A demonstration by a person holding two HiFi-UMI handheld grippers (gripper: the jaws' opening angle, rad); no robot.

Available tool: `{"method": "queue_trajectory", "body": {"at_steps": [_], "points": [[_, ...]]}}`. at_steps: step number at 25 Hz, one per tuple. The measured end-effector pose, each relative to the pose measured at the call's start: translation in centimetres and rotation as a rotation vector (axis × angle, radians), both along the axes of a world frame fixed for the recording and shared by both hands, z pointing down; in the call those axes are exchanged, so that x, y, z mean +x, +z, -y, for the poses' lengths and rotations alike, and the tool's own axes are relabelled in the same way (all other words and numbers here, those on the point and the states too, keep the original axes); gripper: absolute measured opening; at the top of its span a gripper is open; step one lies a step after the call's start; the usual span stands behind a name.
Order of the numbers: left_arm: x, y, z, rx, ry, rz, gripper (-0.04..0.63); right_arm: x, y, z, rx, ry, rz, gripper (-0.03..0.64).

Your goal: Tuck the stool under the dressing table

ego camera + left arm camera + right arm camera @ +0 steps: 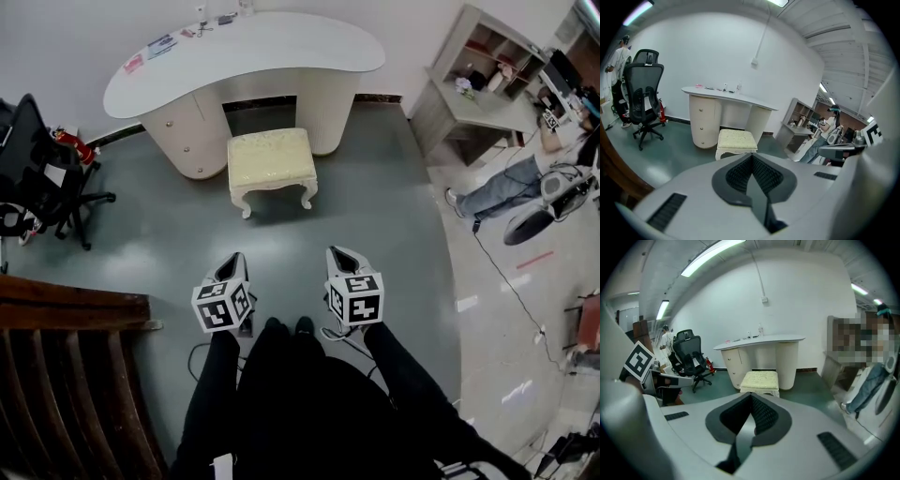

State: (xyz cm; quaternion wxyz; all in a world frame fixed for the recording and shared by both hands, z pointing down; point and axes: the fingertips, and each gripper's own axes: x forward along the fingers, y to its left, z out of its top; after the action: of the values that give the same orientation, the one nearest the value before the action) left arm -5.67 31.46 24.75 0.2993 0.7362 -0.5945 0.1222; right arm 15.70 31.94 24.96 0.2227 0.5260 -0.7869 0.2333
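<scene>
A cream cushioned stool [272, 159] with curved white legs stands on the grey-green floor, just in front of the knee gap of the white kidney-shaped dressing table [272, 49]. Its back edge is at the gap and most of the seat is outside. My left gripper [234, 259] and right gripper [339, 251] hover side by side near my body, well short of the stool, both shut on nothing. The stool [736, 139] and table [757, 101] lie ahead of the left gripper [751, 157]. The right gripper [751, 397] also faces the stool [760, 378] and table [764, 339].
A black office chair [36, 171] stands left of the table. Dark wooden furniture [66, 375] fills the lower left. A grey shelf desk [473, 89] and a seated person [506, 186] are at the right, with a cable [511, 281] on the floor.
</scene>
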Motion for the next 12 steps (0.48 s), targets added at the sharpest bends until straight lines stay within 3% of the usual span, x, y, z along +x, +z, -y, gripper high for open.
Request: {"method": "queue_trajectory", "body": {"at_steps": [12], "points": [[0.2, -0.7, 1.4, 0.002, -0.048, 0.008, 0.008, 4.5, 0.7, 1.1, -0.044, 0.087, -0.019, 0.005]]}}
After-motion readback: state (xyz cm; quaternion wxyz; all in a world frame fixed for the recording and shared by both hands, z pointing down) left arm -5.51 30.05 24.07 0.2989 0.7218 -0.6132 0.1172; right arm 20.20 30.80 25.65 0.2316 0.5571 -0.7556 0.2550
